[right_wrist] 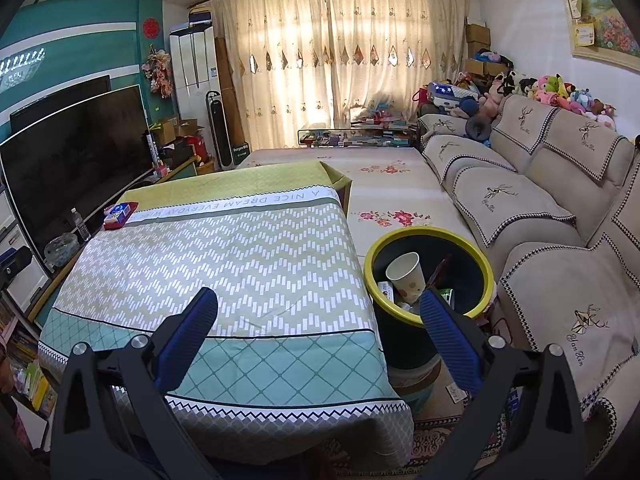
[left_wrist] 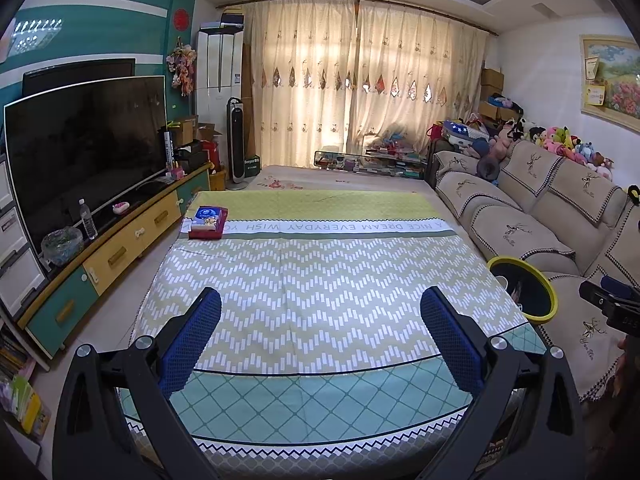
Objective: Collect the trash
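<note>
In the left wrist view, the left tool point(left_wrist: 320, 312) hovers low over the near end of the tabletop point(left_wrist: 320, 264), its 2 blue-padded fingers point(left_wrist: 192, 340) spread wide with nothing between them. The tabletop wears a zigzag-patterned cloth, and a tissue pack on a red tray point(left_wrist: 207, 222) sits at its far left corner. Just off the tabletop's right edge stands the yellow-rimmed trash bin point(left_wrist: 538, 312), between the tabletop and the beige sofa point(left_wrist: 540, 216); part of the right tool point(left_wrist: 610, 306) shows beyond it at the frame's right edge. A television point(left_wrist: 86, 152) stands on the cabinet to the left. In the right wrist view, the right tool point(right_wrist: 318, 318) is likewise released, its fingers point(right_wrist: 188, 332) apart and holding nothing, straddling the tabletop's point(right_wrist: 224, 264) right corner and the trash bin point(right_wrist: 486, 270). Inside the bin lies a white paper cup point(right_wrist: 406, 276), tilted, with scraps of packaging beside it. The tissue pack point(right_wrist: 119, 215) rests at the far left corner.
</note>
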